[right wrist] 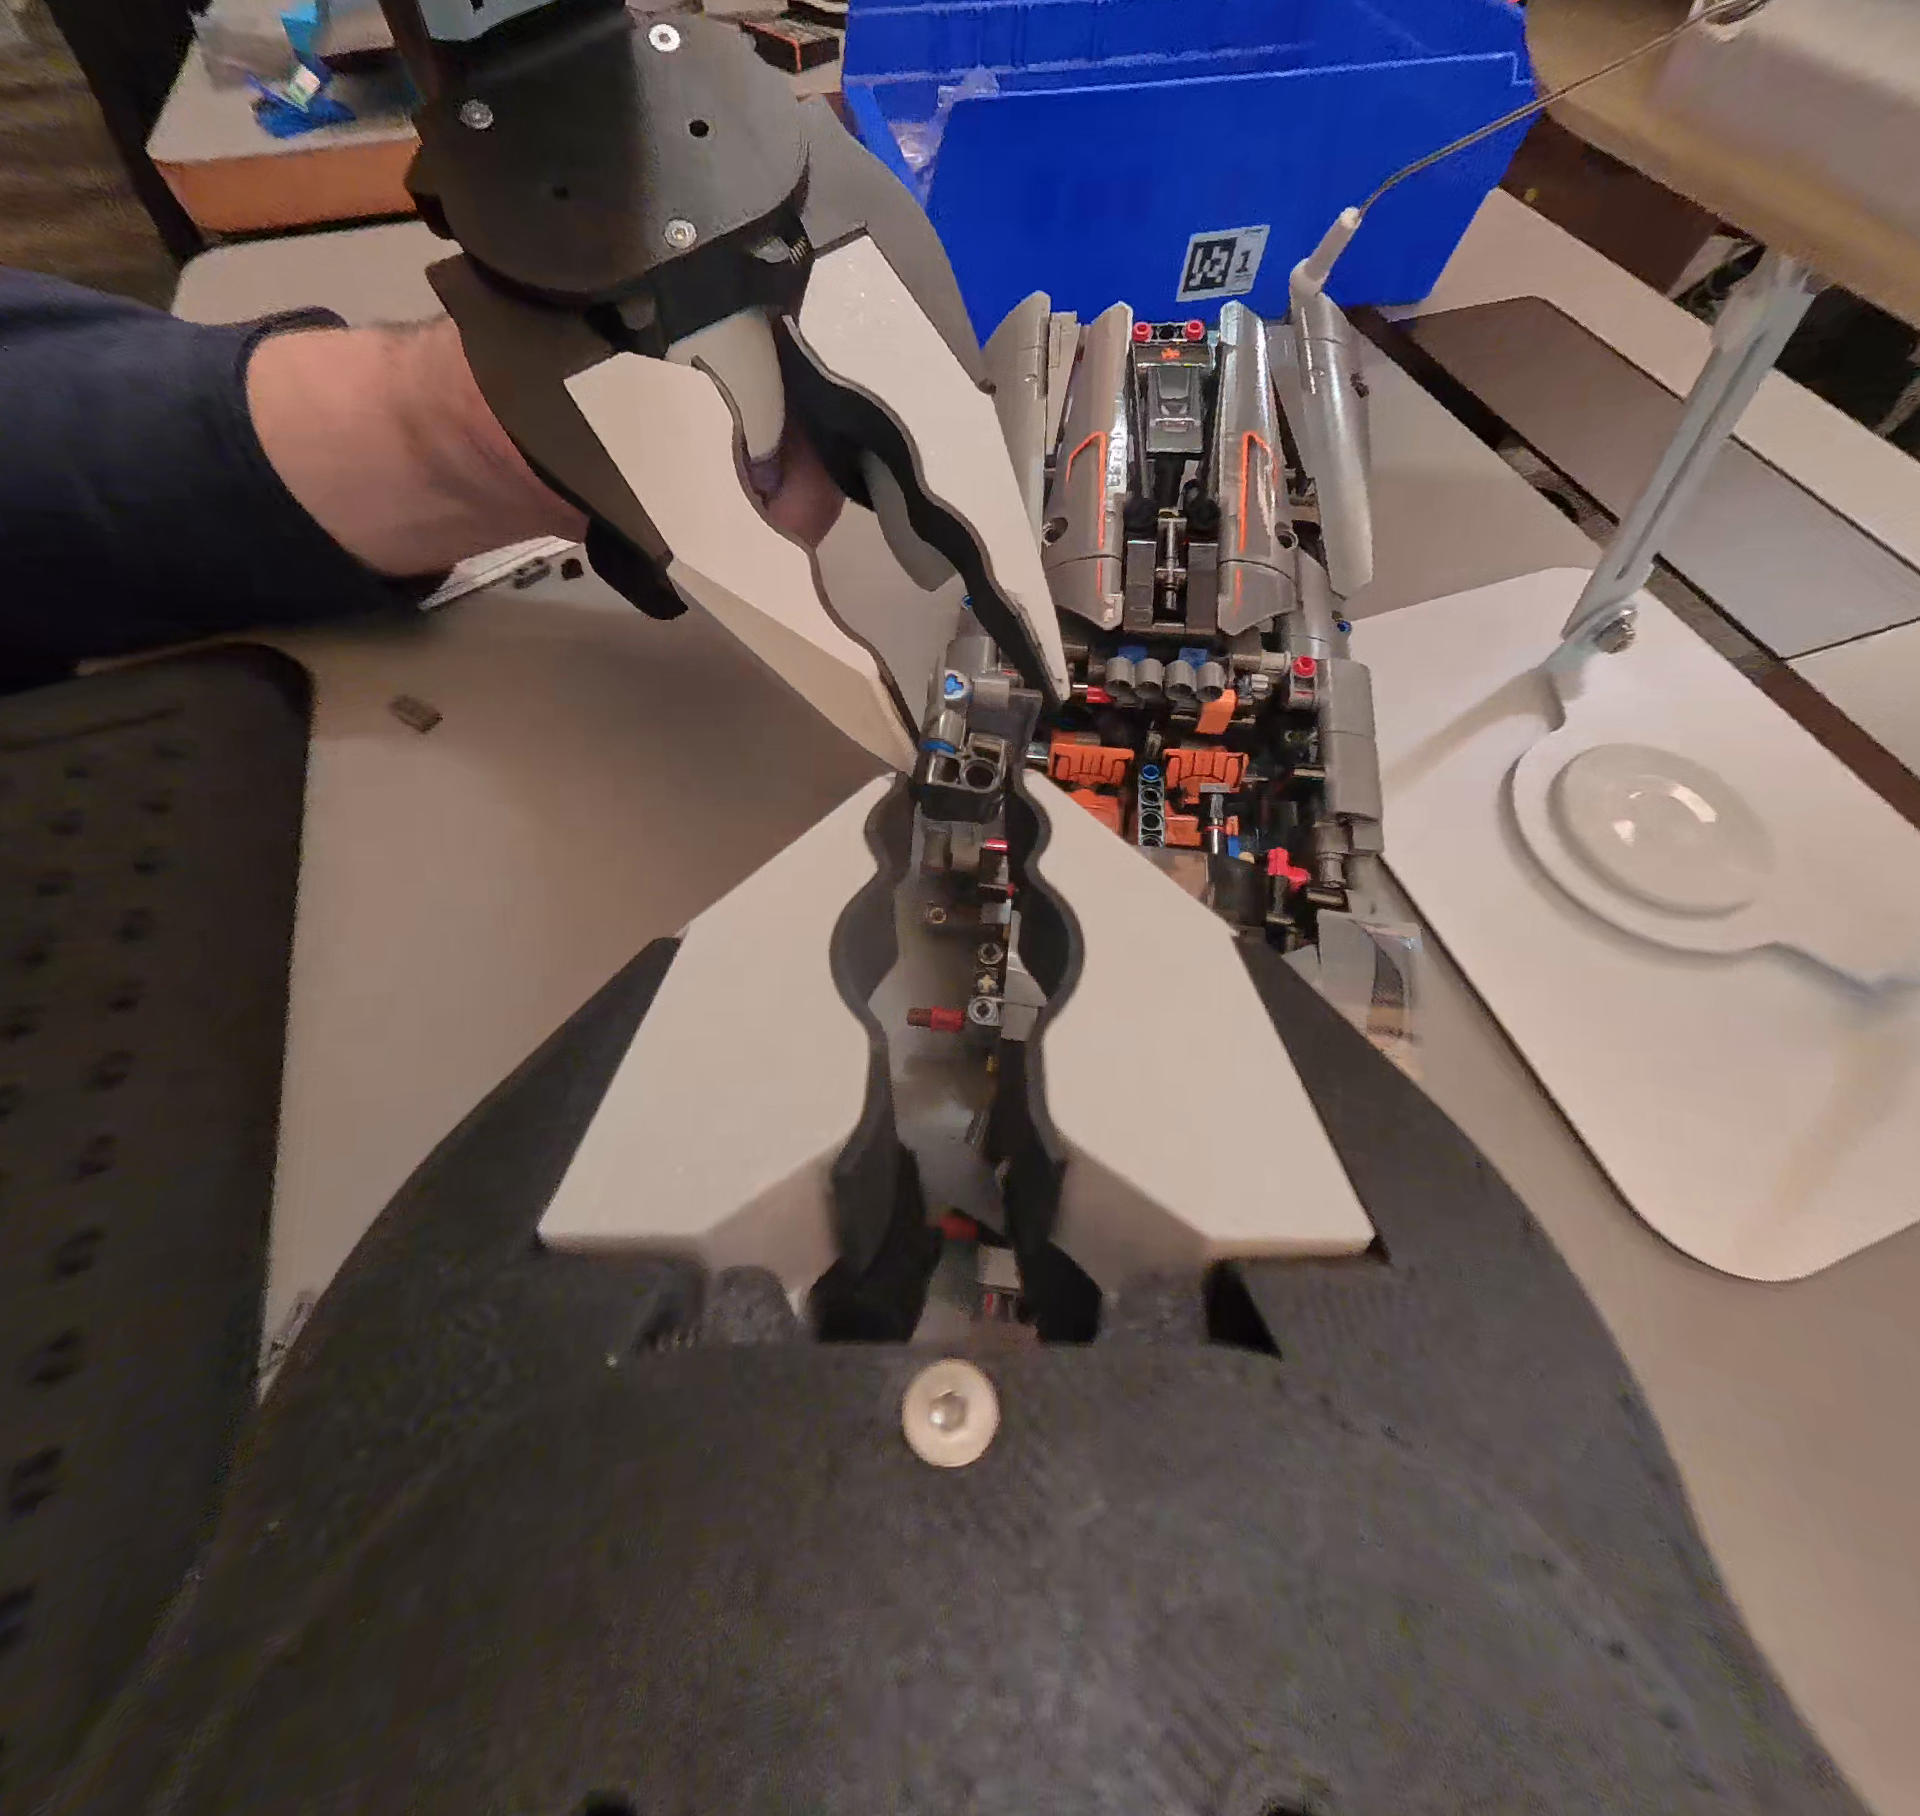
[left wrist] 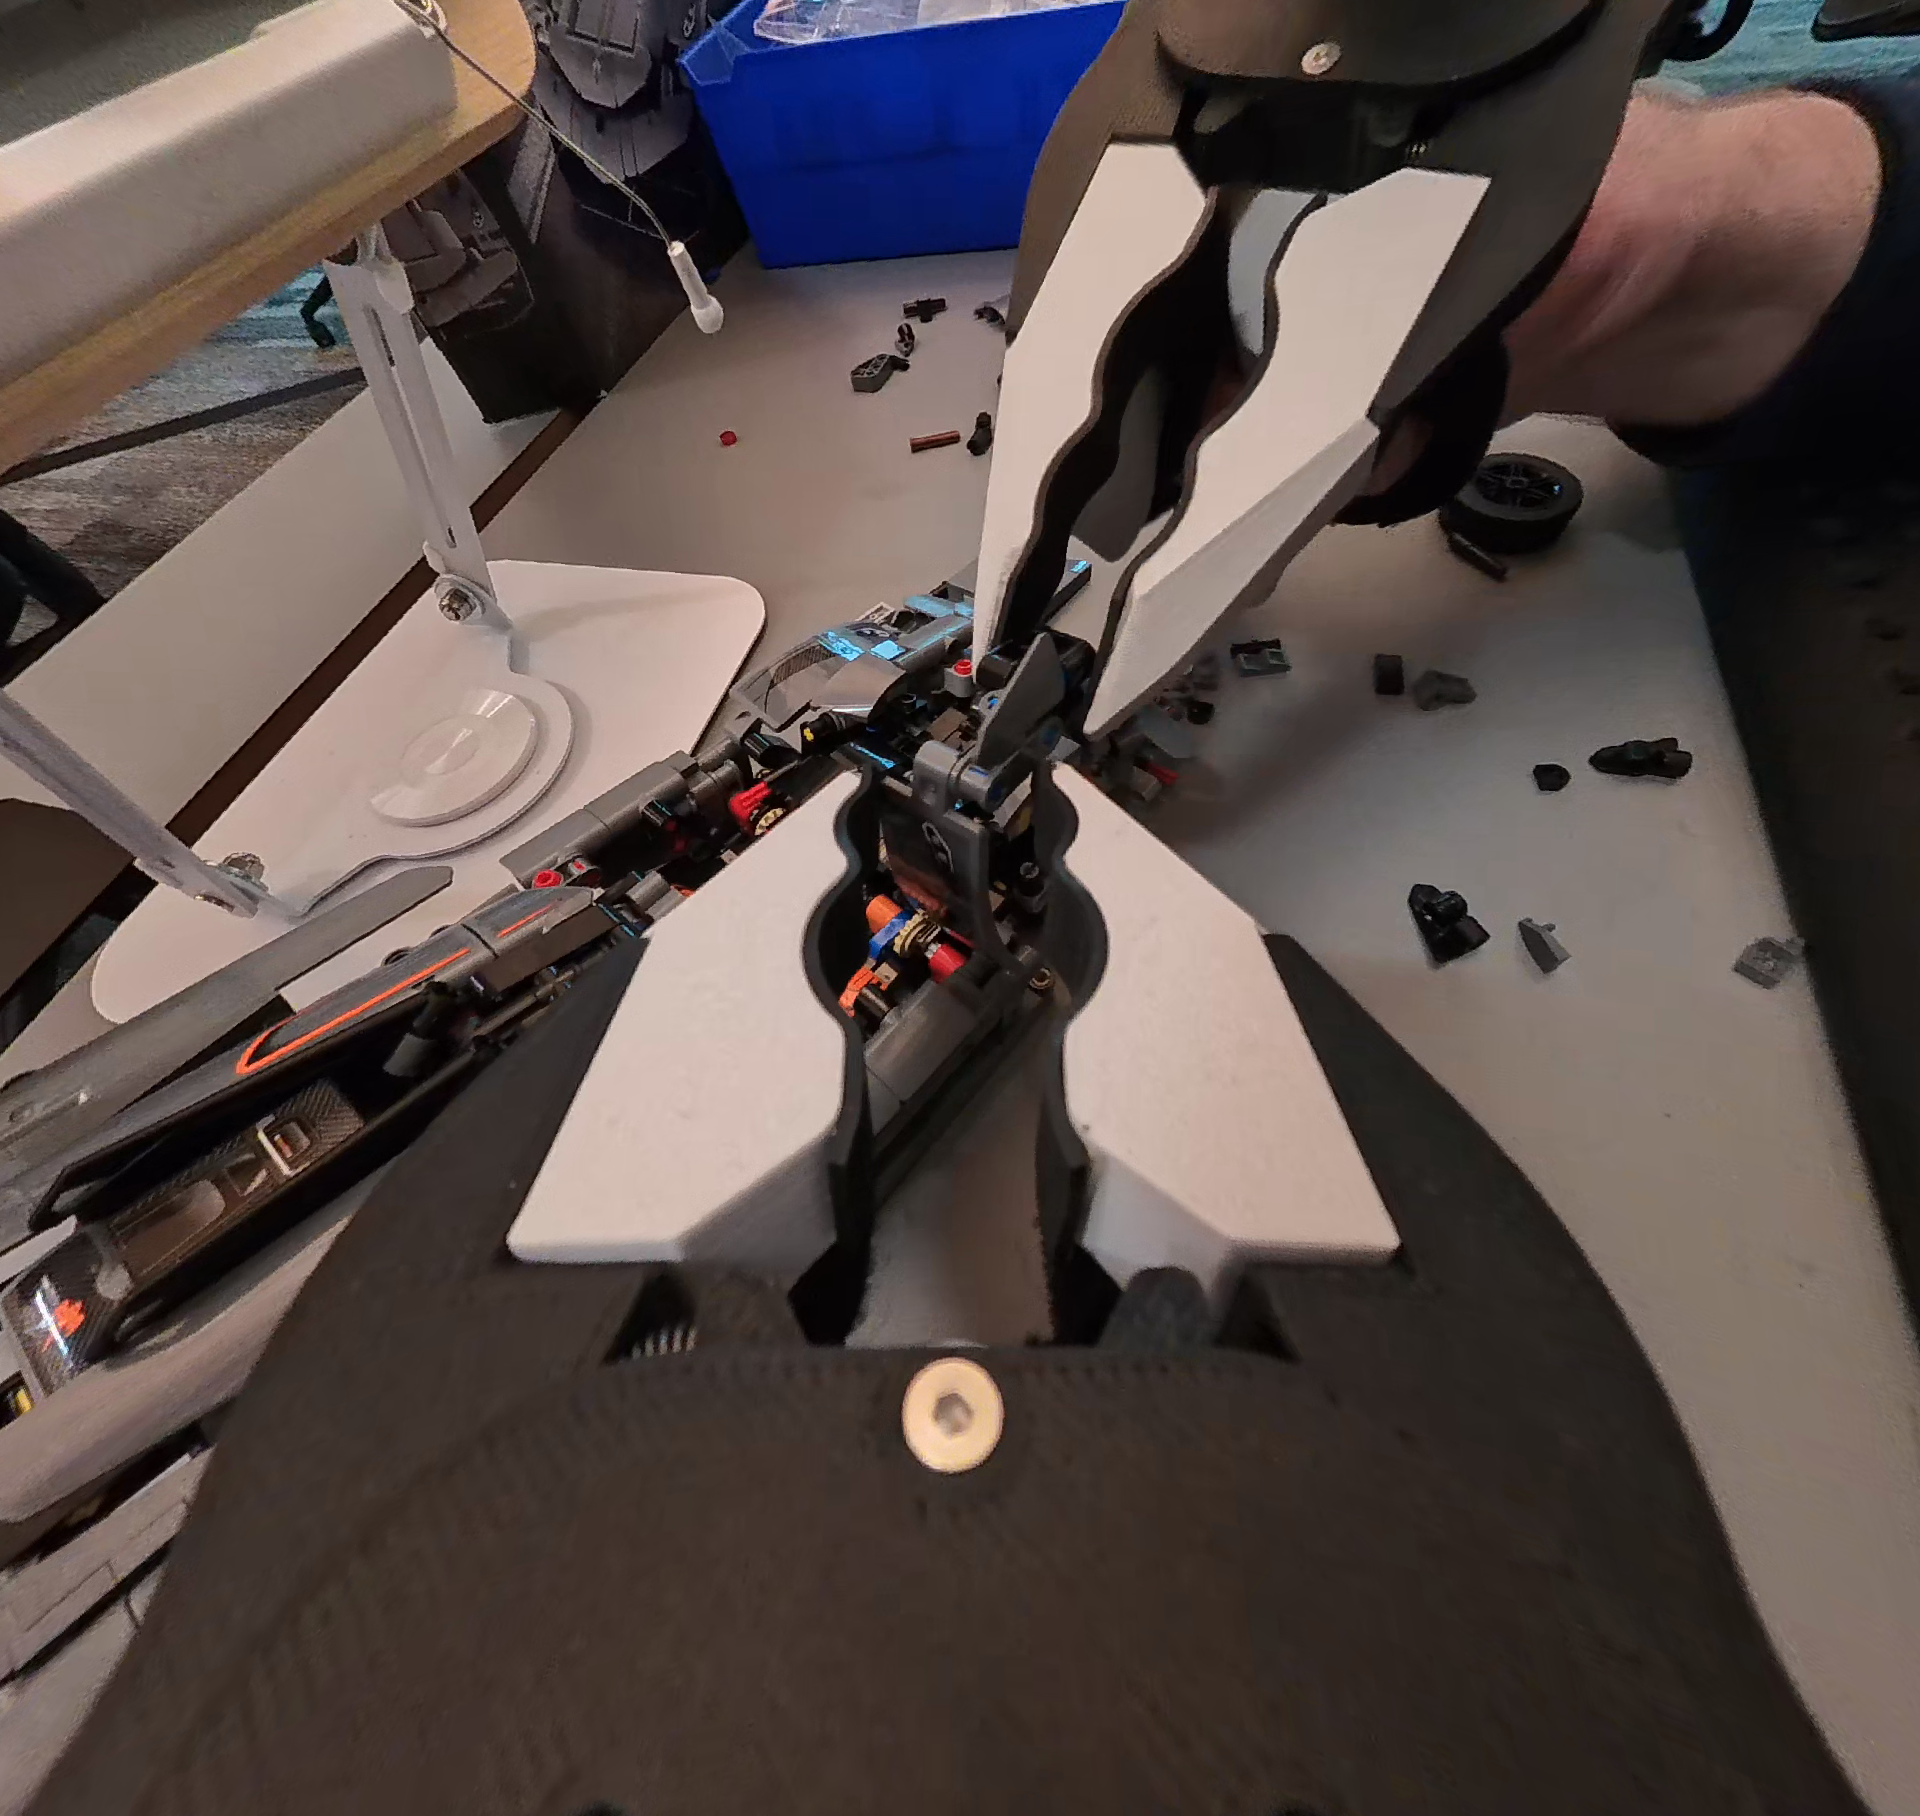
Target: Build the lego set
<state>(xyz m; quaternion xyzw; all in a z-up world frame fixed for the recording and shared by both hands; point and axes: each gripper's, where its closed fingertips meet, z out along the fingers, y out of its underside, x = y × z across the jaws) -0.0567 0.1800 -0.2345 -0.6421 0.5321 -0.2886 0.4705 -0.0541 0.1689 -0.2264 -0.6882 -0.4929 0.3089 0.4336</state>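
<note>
A grey lego car [left wrist: 343,1028] with orange stripes lies on the white table, its inner gears and pins showing; it also shows in the right wrist view [right wrist: 1174,478]. My left gripper [left wrist: 961,779] is shut on a grey bracket section [left wrist: 951,779] on the car's side. My right gripper [left wrist: 1039,686] comes in from the upper right and is shut on a dark panel piece [left wrist: 1023,701] of that same section. In the right wrist view my right gripper [right wrist: 961,779] clamps the car's side frame [right wrist: 956,935], and the left gripper [right wrist: 987,727] meets it tip to tip.
A blue bin [left wrist: 883,145] stands behind the car. A white stand base [left wrist: 623,644] lies beside it. Loose dark pieces [left wrist: 1444,925] and a black wheel [left wrist: 1517,499] are scattered on the table. A black perforated mat [right wrist: 125,935] lies at the left. Less than 4 cm separates the two grippers' tips.
</note>
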